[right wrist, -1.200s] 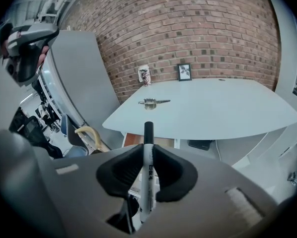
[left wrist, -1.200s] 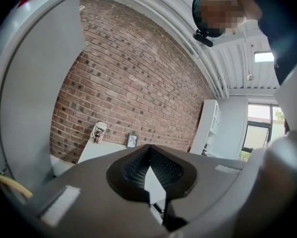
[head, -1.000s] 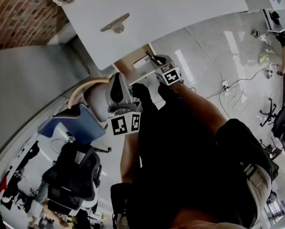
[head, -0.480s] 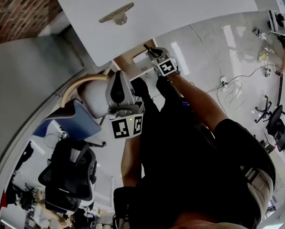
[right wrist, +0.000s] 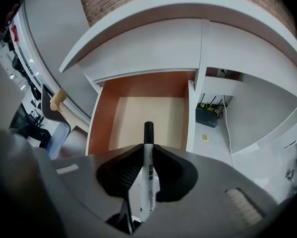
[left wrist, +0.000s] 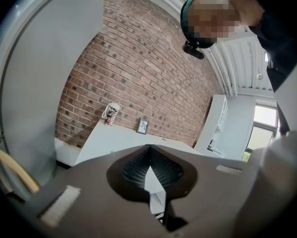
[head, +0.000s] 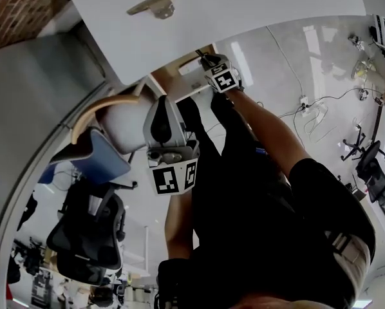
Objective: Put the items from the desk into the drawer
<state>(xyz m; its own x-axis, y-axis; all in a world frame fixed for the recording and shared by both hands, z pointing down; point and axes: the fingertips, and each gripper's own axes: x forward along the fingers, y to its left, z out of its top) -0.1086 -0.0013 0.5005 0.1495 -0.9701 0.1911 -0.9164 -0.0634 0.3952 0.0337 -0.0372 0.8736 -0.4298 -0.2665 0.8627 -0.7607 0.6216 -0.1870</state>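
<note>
Right gripper view: my right gripper is clamped on a white marker at the open drawer.
The marker's black cap points toward the drawer's pale floor; dark print runs along its barrel, too small for me to read. My left gripper has its jaws together on nothing, facing the white desk, where a patterned mug and a small picture frame stand by the brick wall.

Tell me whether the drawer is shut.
No, the drawer stands pulled open, its wooden floor showing beyond the marker held in the right gripper.
</note>
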